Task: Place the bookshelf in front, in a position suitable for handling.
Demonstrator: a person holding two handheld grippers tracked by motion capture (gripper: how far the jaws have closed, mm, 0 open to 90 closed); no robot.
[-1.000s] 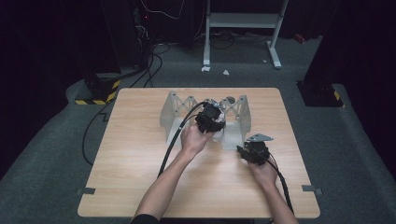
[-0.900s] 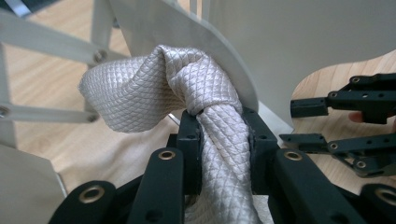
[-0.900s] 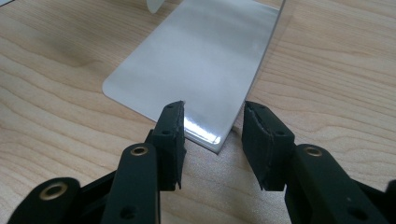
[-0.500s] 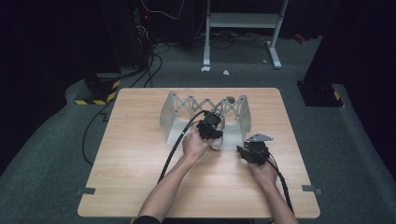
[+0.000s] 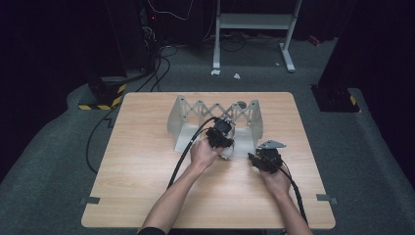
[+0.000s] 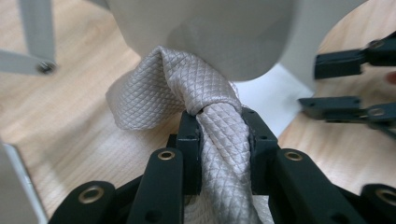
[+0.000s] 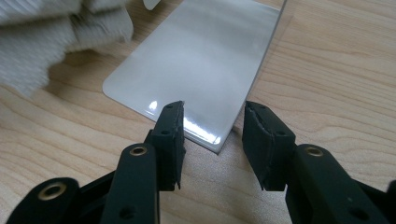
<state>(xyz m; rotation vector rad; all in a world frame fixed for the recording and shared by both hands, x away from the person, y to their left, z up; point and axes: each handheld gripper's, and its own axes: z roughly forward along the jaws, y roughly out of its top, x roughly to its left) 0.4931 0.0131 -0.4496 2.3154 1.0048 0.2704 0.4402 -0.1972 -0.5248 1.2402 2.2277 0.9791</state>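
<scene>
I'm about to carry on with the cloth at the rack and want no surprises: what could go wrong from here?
1. The left gripper pinches only a twisted neck of the grey cloth, so it might slip free under a tug.
2. The cloth bunches against the rack's white panel; pulling could snag it or shift the rack.
3. The right gripper stands open astride the flat foot's edge, gripping nothing, so the rack isn't steadied.

Cloth before rack (on table)
</scene>
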